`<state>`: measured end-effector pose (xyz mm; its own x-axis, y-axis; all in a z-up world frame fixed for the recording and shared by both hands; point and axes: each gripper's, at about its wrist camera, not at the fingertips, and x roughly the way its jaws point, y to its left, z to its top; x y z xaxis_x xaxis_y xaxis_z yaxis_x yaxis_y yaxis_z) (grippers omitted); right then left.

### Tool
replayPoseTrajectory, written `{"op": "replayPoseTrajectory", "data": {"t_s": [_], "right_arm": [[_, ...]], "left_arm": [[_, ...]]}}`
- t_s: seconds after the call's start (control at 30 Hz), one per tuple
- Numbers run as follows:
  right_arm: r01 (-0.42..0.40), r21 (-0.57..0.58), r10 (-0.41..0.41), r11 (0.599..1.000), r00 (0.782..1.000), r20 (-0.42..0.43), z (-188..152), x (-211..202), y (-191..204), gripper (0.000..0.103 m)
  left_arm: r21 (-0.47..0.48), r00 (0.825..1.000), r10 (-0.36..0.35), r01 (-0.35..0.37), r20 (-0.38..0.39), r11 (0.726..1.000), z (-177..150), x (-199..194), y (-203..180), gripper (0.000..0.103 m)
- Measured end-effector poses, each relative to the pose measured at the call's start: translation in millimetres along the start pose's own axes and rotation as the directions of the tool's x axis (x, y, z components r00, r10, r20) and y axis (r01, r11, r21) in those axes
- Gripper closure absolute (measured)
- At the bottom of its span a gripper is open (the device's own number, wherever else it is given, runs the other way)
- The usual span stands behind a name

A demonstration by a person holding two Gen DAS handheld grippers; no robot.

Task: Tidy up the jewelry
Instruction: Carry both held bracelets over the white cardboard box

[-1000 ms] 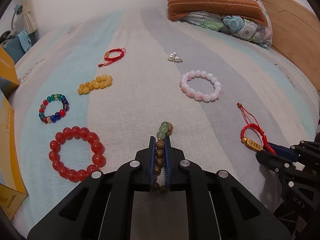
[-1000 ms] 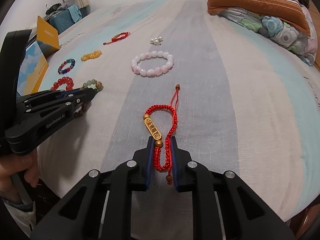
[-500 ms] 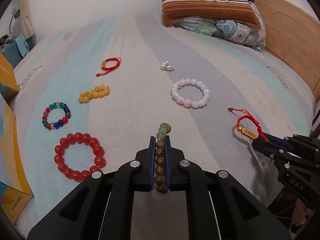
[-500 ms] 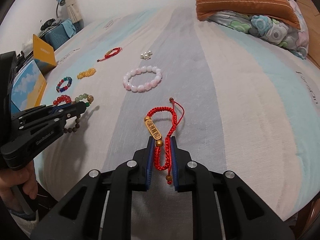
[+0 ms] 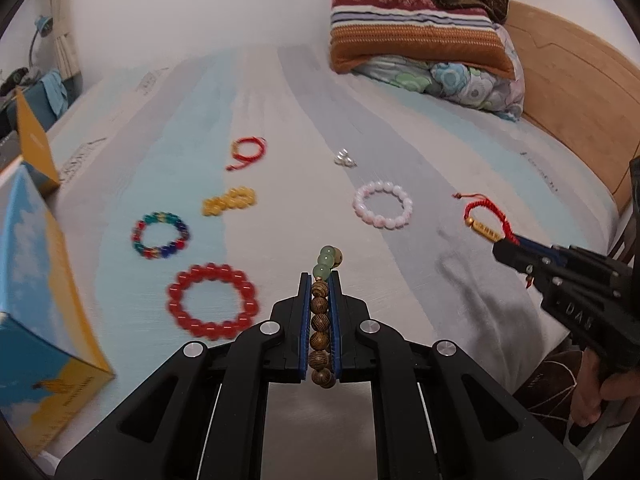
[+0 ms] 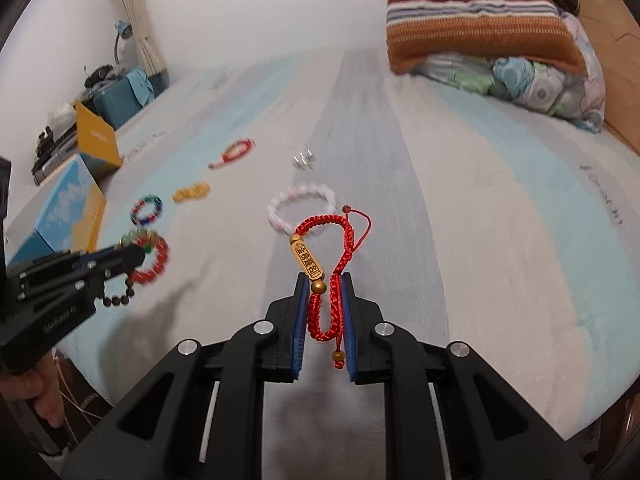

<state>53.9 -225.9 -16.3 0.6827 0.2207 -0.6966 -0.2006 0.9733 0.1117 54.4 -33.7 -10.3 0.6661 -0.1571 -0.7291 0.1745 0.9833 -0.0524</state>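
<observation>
1. Two grippers each hold a bracelet above the bed (image 5: 280, 128), and the left wrist view comes first.
2. The left gripper (image 5: 320, 280) has its jaws clamped nearly together on a wooden bead bracelet (image 5: 321, 320), whose green beads stick out past the tips.
3. On the striped sheet lie a red bead bracelet (image 5: 212, 300), a multicolour bracelet (image 5: 160, 235), a yellow bracelet (image 5: 229, 201), a red cord (image 5: 248, 151), a pink bracelet (image 5: 383, 204) and small pearls (image 5: 345, 158), all apart from each other.
4. A blue and yellow box (image 5: 36, 304) stands at the bed's left edge; pillows (image 5: 416, 32) are stacked at the far right.
5. The right gripper (image 5: 506, 246) enters from the right, held by a hand (image 5: 604, 392), carrying a red cord bracelet (image 5: 486, 216) clear of the sheet.
6. In the right wrist view, the right gripper (image 6: 325, 280) has its jaws pressed narrowly on that red cord bracelet (image 6: 332, 240), with the gold tag angled up to the left.
7. The pink bracelet (image 6: 280, 208) lies just beyond it on the sheet.
8. At the left, the left gripper (image 6: 132, 256) holds the wooden bead bracelet (image 6: 120, 298) dangling over the bed's near edge.
</observation>
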Motion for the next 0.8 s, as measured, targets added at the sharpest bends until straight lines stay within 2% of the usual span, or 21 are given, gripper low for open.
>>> {"op": "replayPoseTrajectory", "data": {"t_s": [0.43, 0.63, 0.8], "right_arm": [[-0.069, -0.115, 0.076, 0.991, 0.996, 0.055, 50.8, -19.3, 106.0, 0.088], [-0.131, -0.191, 0.144, 0.973, 0.988, 0.057, 66.2, -17.8, 166.5, 0.088], [-0.181, -0.257, 0.202, 0.950, 0.978, 0.058, 73.4, -19.9, 219.7, 0.088]], "left_arm": [[-0.060, 0.992, 0.093, -0.088, 0.083, 0.994, 18.6, -73.3, 65.2, 0.095], [-0.127, 0.979, 0.174, -0.160, 0.105, 0.979, 17.8, -105.0, 111.3, 0.095], [-0.200, 0.960, 0.257, -0.233, 0.107, 0.952, 7.4, -132.1, 157.9, 0.095]]}}
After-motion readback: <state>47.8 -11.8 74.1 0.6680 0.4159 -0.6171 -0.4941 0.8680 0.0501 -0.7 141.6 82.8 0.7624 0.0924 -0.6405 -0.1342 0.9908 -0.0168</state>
